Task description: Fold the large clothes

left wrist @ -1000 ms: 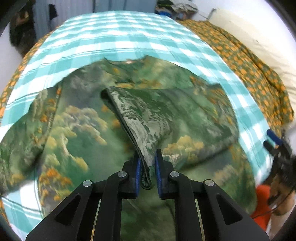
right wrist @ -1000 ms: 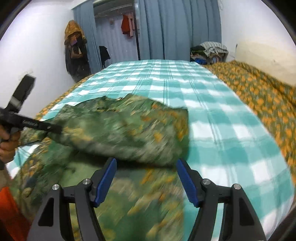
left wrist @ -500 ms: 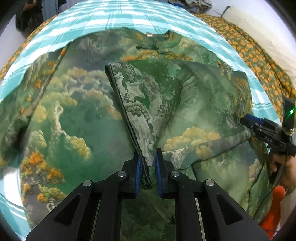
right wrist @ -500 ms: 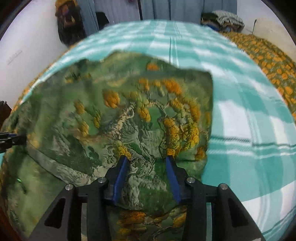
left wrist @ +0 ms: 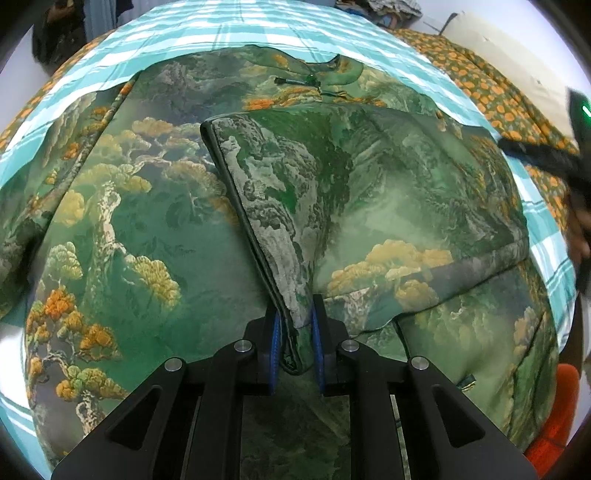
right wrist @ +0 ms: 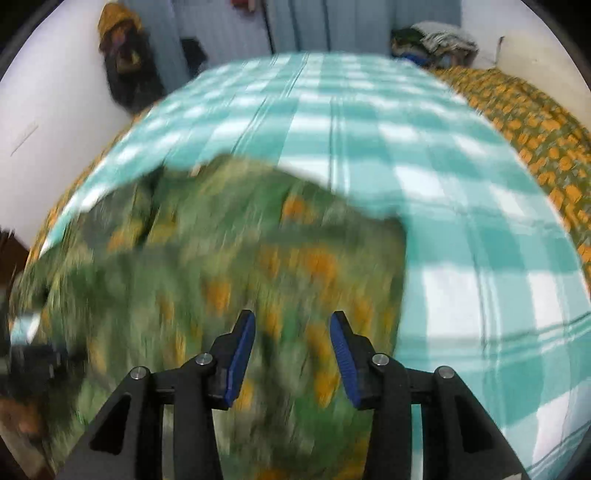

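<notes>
At the bottom centre of its view, the left gripper (left wrist: 294, 326) still pinches a folded edge of the garment (left wrist: 388, 192). The right gripper (right wrist: 291, 343), closed down near the cloth half a second ago, now has its fingers spread and holds nothing. The folded flap seems laid down. Further up, the garment lies on the checked sheet (right wrist: 369, 122).

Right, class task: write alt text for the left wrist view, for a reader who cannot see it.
The left gripper is shut on a folded edge of a green garment printed with trees and mountains, spread over a teal checked sheet. Part of the right gripper shows blurred at the right edge.
</notes>
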Tool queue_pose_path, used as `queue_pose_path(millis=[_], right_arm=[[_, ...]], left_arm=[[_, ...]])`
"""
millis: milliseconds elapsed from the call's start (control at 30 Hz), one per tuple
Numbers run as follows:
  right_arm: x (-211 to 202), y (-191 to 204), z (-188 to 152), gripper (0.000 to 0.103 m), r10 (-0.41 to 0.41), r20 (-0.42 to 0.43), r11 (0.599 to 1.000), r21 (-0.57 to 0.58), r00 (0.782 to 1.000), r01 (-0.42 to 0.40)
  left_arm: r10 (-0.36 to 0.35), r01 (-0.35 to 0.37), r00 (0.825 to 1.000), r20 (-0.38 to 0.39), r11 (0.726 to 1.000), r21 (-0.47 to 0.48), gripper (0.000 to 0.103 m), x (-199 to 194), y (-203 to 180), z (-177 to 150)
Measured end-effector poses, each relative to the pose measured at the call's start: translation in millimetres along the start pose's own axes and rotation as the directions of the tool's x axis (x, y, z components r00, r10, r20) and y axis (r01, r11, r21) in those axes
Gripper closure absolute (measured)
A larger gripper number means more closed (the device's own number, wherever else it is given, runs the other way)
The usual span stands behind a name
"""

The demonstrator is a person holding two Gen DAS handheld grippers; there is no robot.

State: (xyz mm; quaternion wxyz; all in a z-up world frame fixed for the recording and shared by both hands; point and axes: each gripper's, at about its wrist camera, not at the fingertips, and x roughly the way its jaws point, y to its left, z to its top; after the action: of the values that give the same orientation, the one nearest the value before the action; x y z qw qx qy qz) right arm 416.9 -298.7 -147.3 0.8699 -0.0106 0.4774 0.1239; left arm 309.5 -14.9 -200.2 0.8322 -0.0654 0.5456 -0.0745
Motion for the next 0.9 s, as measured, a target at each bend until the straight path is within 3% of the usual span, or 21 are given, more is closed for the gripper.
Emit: queue_pose_path(millis=[133,233,300,567,767,900], right_arm=[[48.9,-13.0,22.6,0.060,-0.019,-0.057,0.998,0.058,0.998,0.022],[87.3,-9.8,11.8,0.060,-0.028,-0.147,0.998,0.049,0.989,0.036],[97.1,-7.3,3.2,0.060,-0.046,-0.136,0.998,0.030,0.990,0.050],[53.5,-4.7,-23.5,0.060,-0.027,-0.105,0.999,0.014,0.994,0.029],[1.6,17.0,-83.7,0.060,-0.034,-0.097,0.997,-0.065,0.995,0.028],[8.1,21.8,-103.5,0.060,-0.065,-0.095,0.996,-0.067,0.993,0.059]], left_arm=[[0.002,-0.002,1.000,-0.002,1.000,0.009,0.089,-1.3,0.5,-2.1],[0.001,-0.001,1.000,-0.002,1.000,0.014,0.089,1.1,0.3,-2.3],[0.004,-0.004,1.000,-0.003,1.000,0.016,0.089,3.2,-0.2,-2.5],[0.013,-0.013,1.000,-0.001,1.000,0.016,0.089,4.3,-3.0,-2.3],[0.029,-0.029,1.000,0.001,0.999,0.015,0.089,5.0,-6.0,-4.1],[0.049,-0.049,0.999,0.004,0.998,0.028,0.089,6.3,-9.5,-4.2]])
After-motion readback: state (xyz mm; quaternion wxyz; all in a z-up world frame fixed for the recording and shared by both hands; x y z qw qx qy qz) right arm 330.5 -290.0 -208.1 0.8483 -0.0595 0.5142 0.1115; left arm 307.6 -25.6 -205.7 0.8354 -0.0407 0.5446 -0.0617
